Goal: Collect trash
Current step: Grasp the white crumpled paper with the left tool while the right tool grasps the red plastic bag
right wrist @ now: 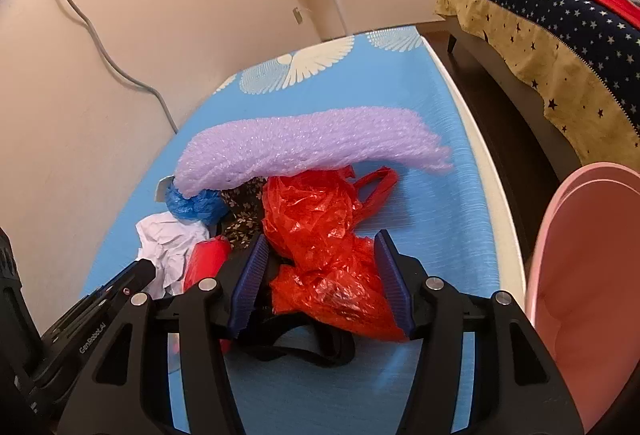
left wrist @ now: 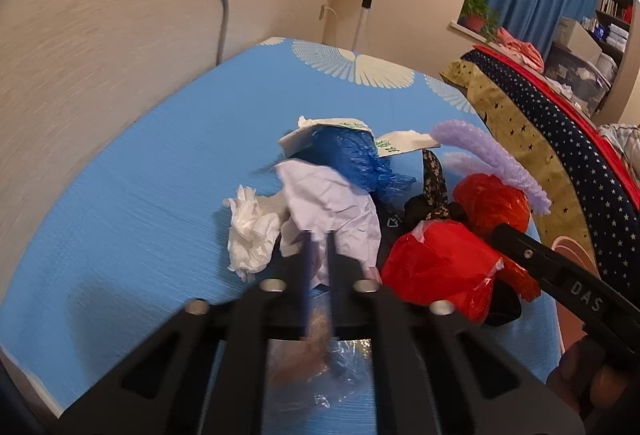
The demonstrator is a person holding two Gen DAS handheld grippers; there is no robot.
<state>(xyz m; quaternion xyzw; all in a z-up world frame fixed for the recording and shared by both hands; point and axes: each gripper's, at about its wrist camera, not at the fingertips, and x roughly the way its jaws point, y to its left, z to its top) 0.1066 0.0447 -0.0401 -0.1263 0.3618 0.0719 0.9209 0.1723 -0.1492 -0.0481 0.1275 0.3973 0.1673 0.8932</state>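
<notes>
L gripper (left wrist: 318, 255): sitting shut at lower centre of left view, pads together, clear wrapper w/ brown smudge hanging below tips; seeming pinched, hard to confirm thru blur.
R gripper (right wrist: 322, 275): standing approx half open at lower centre of right view, blue pads flanking red plastic bag (right wrist: 320, 235); right pad touching crumpled film, left pad just beside it, so not gripping yet.
Trash pile: lying mid-frame on blue mat (left wrist: 120, 175) — crumpled white paper (left wrist: 328, 203), white tissue (left wrist: 252, 231), blue bag (left wrist: 356, 159), purple bubble wrap (right wrist: 304, 151) resting across top of pile.
Key relation: red bag lying straight ahead of R tips, long axis running up-frame along pointing line; R gripper nearer than L.
Pink bin (right wrist: 580, 275): showing at right edge of right view, just off mat.
Next, prob: closing R on red bag, then swinging right toward bin.
</notes>
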